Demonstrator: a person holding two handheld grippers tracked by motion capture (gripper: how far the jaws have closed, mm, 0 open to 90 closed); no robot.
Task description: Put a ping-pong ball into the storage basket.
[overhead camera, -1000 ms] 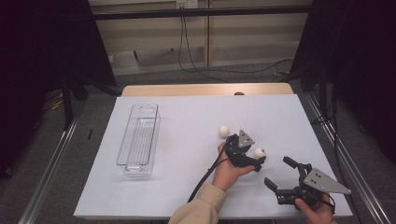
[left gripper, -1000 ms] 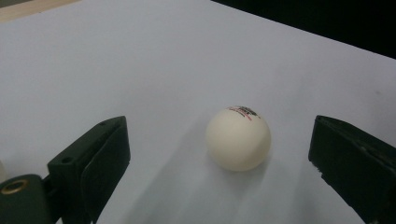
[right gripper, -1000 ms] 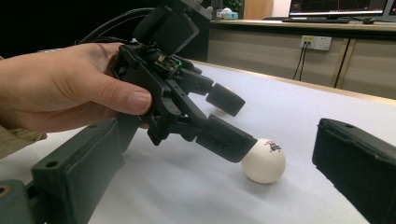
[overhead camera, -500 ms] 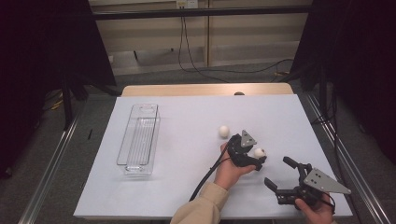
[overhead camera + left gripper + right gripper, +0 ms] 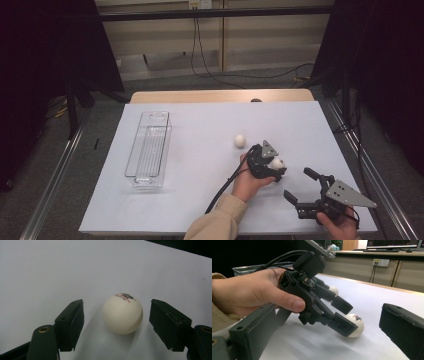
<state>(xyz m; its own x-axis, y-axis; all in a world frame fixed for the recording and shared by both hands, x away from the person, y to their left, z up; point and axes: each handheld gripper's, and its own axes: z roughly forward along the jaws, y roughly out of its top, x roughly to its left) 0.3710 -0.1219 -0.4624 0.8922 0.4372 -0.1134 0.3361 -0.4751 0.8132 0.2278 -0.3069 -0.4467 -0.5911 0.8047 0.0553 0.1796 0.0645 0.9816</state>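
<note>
White table (image 5: 200,200): clear plastic bin (image 5: 148,149) stands at its left side, well apart from my hands. My left gripper (image 5: 272,167) is low over the table, jaws spread, a white ball (image 5: 122,313) lying on the surface between them with gaps both sides. My right gripper (image 5: 301,189) sits near-right, jaws apart, holding nothing. Second ball (image 5: 240,140) lies loose just beyond the left gripper.

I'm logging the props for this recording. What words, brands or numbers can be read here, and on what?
Ball between the left hand-held gripper's jaws: black and red print near its top, too blurred to read.
Nothing else carries readable text.
</note>
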